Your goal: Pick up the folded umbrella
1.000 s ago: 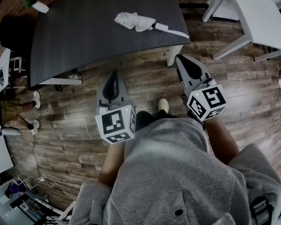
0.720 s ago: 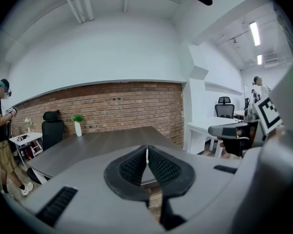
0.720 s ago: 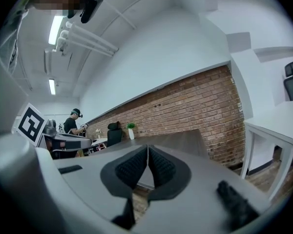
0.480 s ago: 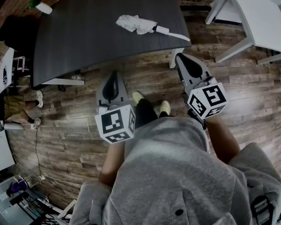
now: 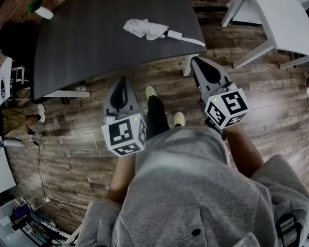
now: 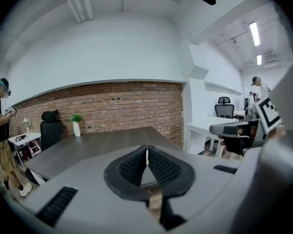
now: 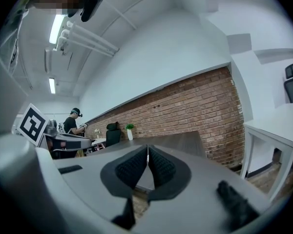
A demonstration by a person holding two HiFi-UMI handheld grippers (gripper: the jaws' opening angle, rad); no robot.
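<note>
Folded umbrella (image 5: 147, 29) lies on the dark table (image 5: 92, 45) near its right edge, at twelve o'clock from you, handle pointing to three o'clock. You carry the left gripper (image 5: 124, 80) and right gripper (image 5: 196, 62) low, jaws pressed together on nothing, likely because the umbrella is well apart. Since a second ago, one shoe (image 5: 151, 91) has stepped forward; the grippers have barely shifted.

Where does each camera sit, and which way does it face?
Head view: on the person's head, steeply down at table and folded umbrella; torso, legs, left gripper, right gripper.
Left gripper view: on the left gripper, along its shut jaws toward table and brick wall; right gripper at right.
Right gripper view: likewise on the right gripper, jaws shut; left gripper at left.
Both gripper views share table and brick wall.
</note>
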